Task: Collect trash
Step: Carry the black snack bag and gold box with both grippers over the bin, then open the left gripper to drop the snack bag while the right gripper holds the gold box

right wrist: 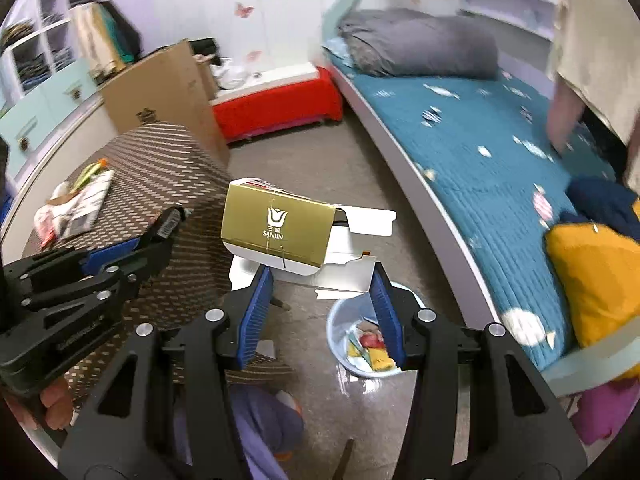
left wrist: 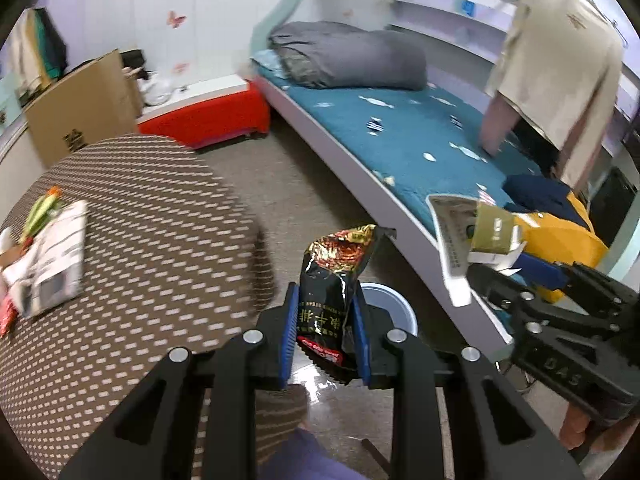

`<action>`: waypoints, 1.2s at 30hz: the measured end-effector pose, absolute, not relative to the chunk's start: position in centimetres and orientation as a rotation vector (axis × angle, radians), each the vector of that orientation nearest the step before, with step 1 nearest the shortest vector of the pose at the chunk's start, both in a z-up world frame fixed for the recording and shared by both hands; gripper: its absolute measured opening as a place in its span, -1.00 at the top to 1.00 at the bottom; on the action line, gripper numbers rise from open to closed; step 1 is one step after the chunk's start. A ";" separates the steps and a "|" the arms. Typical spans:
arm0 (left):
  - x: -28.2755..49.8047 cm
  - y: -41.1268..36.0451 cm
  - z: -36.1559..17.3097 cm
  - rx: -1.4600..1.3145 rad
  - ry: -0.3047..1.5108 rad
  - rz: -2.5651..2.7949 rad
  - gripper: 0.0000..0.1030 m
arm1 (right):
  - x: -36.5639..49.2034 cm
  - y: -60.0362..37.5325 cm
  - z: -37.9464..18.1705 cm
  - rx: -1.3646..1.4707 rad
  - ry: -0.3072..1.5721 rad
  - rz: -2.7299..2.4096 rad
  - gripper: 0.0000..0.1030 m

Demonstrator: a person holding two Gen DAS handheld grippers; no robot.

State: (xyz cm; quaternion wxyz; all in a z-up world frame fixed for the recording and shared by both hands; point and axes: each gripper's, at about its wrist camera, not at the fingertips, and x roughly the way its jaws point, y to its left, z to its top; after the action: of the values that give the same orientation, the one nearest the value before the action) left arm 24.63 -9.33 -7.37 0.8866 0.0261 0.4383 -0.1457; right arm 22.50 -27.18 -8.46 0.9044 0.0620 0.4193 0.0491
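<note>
The left hand-held gripper (left wrist: 326,334) is clamping a black foil snack packet (left wrist: 336,288) between its blue pads (left wrist: 290,332), the packet standing upright with its crumpled top poking above the fingertips and its red-printed lower end hanging below them. The right hand-held gripper (right wrist: 322,308) is pinching a flattened gold-and-white carton (right wrist: 280,236) marked SANJIN, its jaws standing fairly wide with the white flaps of the carton lying between the blue pads (right wrist: 256,312) and the gold face tilting away above them. Seen from the left wrist, that same carton (left wrist: 486,236) is sticking out from the right hand-held gripper's (left wrist: 496,276) fingers, just in front of the bed's edge. Both are hanging over the floor, beside a round table (left wrist: 140,272) covered in a brown dotted cloth, where a pile of papers and wrappers (left wrist: 44,264) is lying near the far edge. A pale blue waste bin (right wrist: 360,344) is sitting on the glossy floor below the right hand-held gripper, already holding some colourful scraps; in the left view the bin (left wrist: 390,304) is peeking out from behind the snack packet. A bed (right wrist: 480,168) with a teal quilt is running along the right side, with a grey rolled duvet (right wrist: 420,44) at its head and a yellow garment (right wrist: 592,280) near its foot.
</note>
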 end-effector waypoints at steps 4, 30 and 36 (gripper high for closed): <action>25.3 -12.8 -8.9 0.092 0.950 -0.345 0.53 | 22.6 -30.1 -10.5 0.159 0.908 0.064 0.05; 33.9 -23.1 -20.8 0.228 1.191 -0.371 -0.07 | 27.9 -40.1 -22.4 0.290 1.174 -0.109 0.05; 34.2 -20.5 -21.2 0.232 1.198 -0.325 -0.07 | 29.8 -38.1 -24.7 0.269 1.241 -0.069 0.05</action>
State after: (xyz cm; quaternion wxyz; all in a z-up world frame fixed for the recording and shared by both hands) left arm 34.19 -20.50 -21.23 0.8072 0.1086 0.5600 -0.1519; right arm 29.77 -38.07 -24.72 0.8046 0.1256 0.5794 -0.0322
